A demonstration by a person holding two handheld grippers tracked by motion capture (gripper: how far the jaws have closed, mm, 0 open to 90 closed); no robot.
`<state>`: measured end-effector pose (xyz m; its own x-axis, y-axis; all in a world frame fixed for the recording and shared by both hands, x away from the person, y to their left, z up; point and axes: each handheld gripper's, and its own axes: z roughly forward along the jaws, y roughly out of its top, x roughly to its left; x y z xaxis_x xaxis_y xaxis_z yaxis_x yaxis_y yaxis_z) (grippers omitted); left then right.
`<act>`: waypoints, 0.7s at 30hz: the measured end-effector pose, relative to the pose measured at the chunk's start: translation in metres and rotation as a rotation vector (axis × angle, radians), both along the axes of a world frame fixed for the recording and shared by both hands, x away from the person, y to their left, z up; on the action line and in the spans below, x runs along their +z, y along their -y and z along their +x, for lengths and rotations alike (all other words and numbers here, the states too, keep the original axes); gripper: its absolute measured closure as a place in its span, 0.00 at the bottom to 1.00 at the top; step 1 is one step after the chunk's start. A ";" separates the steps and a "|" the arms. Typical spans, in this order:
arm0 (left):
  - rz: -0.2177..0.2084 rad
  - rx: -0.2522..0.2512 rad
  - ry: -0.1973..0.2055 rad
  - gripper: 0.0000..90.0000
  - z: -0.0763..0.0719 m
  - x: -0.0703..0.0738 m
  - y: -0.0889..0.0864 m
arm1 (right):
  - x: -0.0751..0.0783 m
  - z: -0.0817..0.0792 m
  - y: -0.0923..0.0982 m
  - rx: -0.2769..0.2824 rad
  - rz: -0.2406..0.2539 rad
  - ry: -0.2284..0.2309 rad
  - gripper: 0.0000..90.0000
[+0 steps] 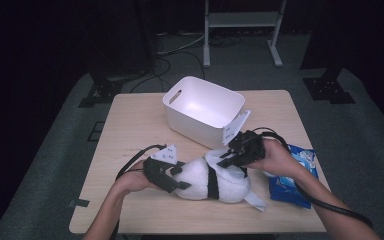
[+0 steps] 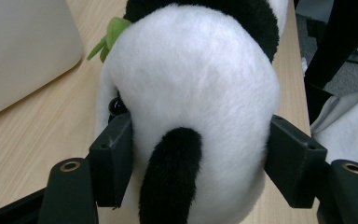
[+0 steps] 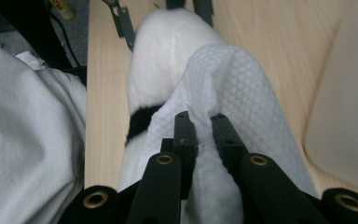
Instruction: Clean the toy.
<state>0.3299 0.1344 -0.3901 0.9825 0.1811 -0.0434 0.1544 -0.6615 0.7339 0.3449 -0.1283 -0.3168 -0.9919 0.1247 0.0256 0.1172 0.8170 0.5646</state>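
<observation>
A black-and-white panda plush [image 1: 202, 181] lies on its side on the wooden table [image 1: 130, 125]. My left gripper [image 1: 180, 177] is shut on the plush's left end. In the left gripper view both pads [image 2: 114, 154] press into the white fur of the plush [image 2: 191, 84]. My right gripper [image 1: 230, 157] sits over the plush's right end, shut on a white textured wipe [image 1: 219, 156]. In the right gripper view the wipe [image 3: 233, 79] bunches between the jaws of that gripper [image 3: 203, 122] and drapes over the plush [image 3: 163, 51].
A white plastic bin [image 1: 172, 97] stands just behind the plush, its wall close to the right gripper. A blue wipe packet [image 1: 292, 180] lies at the right edge. A loose end of the wipe [image 1: 255, 200] trails toward the front edge. A green felt leaf [image 2: 109, 35] sticks out of the plush.
</observation>
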 end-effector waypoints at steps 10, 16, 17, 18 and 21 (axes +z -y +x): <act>-0.011 0.003 -0.010 0.33 -0.001 0.000 0.000 | -0.003 -0.004 -0.073 0.131 -0.029 -0.001 0.91; -0.018 0.008 -0.011 0.33 -0.001 -0.002 -0.002 | -0.007 -0.001 -0.089 0.141 -0.040 -0.008 0.91; -0.022 0.012 -0.012 0.33 -0.001 -0.002 -0.003 | -0.008 0.000 -0.088 0.139 -0.037 -0.010 0.91; -0.025 0.011 -0.013 0.33 -0.002 -0.002 -0.003 | -0.007 0.001 -0.085 0.127 -0.044 -0.020 0.91; -0.017 -0.001 -0.001 0.33 -0.002 -0.002 -0.003 | -0.006 0.008 -0.070 0.097 -0.039 -0.017 0.91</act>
